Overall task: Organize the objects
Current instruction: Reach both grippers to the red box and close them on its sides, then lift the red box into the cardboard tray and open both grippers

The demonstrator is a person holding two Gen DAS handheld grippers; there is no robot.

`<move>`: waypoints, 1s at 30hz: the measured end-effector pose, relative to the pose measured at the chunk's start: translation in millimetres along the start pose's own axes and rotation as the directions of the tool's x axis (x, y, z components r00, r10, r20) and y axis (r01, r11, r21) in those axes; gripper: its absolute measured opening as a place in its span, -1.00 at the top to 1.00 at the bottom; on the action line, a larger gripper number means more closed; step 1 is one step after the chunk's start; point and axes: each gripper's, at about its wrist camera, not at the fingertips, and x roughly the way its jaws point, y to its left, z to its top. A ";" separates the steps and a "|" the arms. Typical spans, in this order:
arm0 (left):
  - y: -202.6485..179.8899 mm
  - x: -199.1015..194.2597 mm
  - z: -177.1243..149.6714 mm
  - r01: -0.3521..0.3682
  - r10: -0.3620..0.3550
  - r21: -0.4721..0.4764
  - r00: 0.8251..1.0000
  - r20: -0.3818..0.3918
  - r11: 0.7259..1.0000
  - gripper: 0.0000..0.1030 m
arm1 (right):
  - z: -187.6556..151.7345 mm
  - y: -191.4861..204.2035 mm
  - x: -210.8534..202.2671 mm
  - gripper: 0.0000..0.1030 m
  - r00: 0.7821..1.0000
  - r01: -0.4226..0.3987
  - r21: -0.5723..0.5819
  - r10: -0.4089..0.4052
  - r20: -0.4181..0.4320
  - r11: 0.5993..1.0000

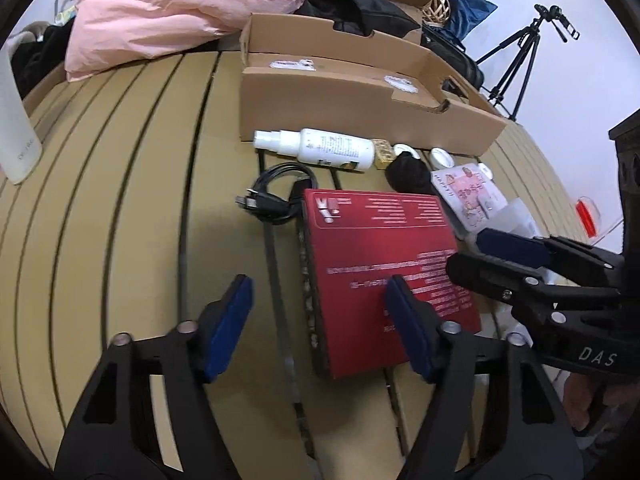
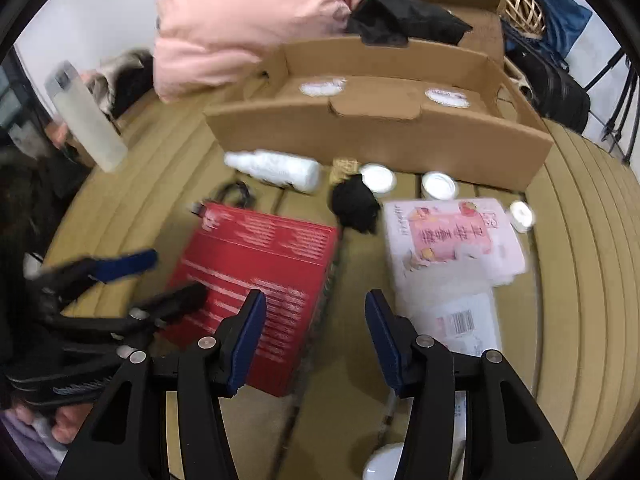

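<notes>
**Both grippers hover at the red box**

A flat, matte red box [image 1: 380, 256] lies on the ribbed tan surface [image 1: 120, 200], before an open corrugated cardboard tray [image 1: 360, 108]. The left gripper [image 1: 320, 316], half open, straddles its left edge; the right gripper [image 2: 316, 336], half open too, seems to frame its right edge. Neither grips.

I see a tan ribbed surface [image 1: 120, 208] carrying everything. A red box [image 1: 380, 264] lies flat at its centre; at twelve o'clock sits an open cardboard tray [image 1: 320, 112] with a white spray bottle [image 1: 320, 148] lying along its front wall. A black cable [image 1: 276, 192] lies at ten o'clock, a pink printed packet [image 2: 452, 236] at two o'clock, a black bundle [image 2: 356, 202] between.
</notes>
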 end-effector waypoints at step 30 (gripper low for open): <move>-6.4 -55.1 91.3 0.095 -0.094 -0.010 0.993 0.073 0.995 0.31 | 38.5 8.3 -49.9 0.30 0.988 -0.111 -0.034 0.114 0.105 0.993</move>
